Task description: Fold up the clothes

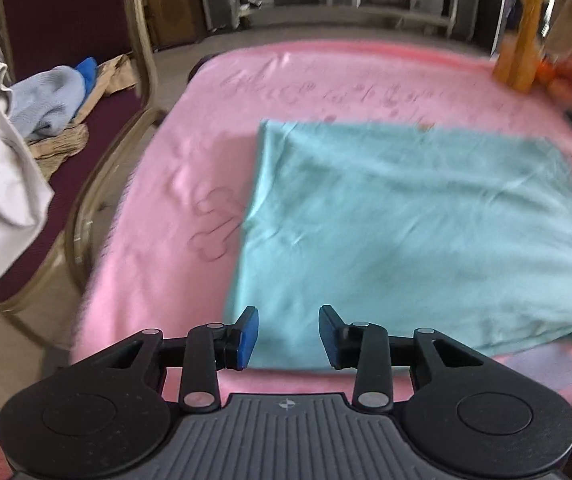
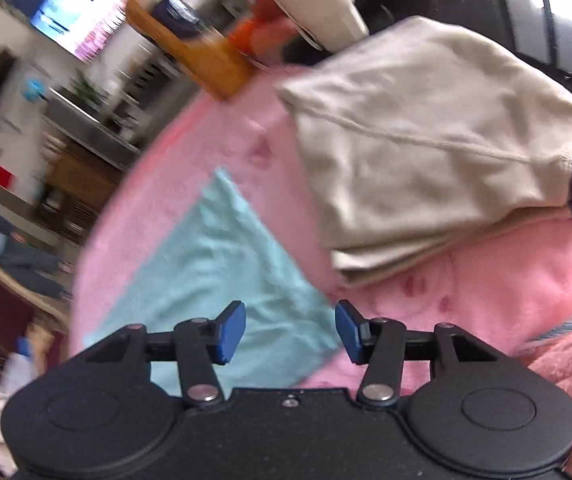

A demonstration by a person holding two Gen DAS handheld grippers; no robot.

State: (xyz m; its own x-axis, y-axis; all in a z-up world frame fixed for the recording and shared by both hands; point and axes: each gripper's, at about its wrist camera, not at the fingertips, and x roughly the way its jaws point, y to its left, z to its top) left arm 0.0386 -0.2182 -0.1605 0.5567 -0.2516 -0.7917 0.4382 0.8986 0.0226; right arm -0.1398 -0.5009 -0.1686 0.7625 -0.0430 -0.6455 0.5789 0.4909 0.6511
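A pink blanket [image 1: 157, 184] covers the table as a soft folding surface. On it the teal garment [image 1: 426, 224] lies flat and squared, seemingly mid-fold. To its right a folded cream garment [image 2: 418, 148] sits apart, likely finished. At the teal cloth's near edge the left gripper [image 1: 288, 336] and right gripper [image 2: 290, 330] hover, jaws partly open, holding nothing.

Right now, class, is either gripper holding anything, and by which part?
Nothing is held. The left gripper and right gripper both stand open above the teal cloth, pads apart.
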